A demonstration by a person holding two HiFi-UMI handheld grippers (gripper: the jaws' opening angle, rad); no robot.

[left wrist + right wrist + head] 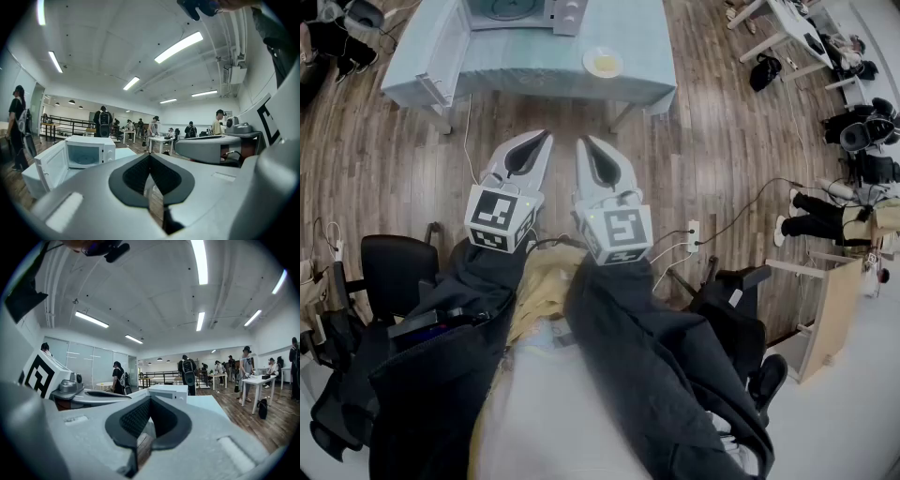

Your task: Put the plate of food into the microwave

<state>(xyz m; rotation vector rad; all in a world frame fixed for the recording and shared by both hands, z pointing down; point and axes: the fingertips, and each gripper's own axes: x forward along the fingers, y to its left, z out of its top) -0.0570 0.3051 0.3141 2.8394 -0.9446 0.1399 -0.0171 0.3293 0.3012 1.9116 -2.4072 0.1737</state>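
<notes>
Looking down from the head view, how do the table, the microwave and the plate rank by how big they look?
1. the table, largest by far
2. the microwave, though the picture's top edge cuts it off, so only part shows
3. the plate, clearly smallest

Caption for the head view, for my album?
Left gripper and right gripper, shut and empty, point toward a table bearing an open microwave and a plate of food.

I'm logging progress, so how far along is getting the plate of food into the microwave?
Done: the microwave stands with its door open. In hand: nothing; the left gripper and right gripper are both shut and empty, short of the table. Left: pick up the plate of food from the table and set it inside.
</notes>
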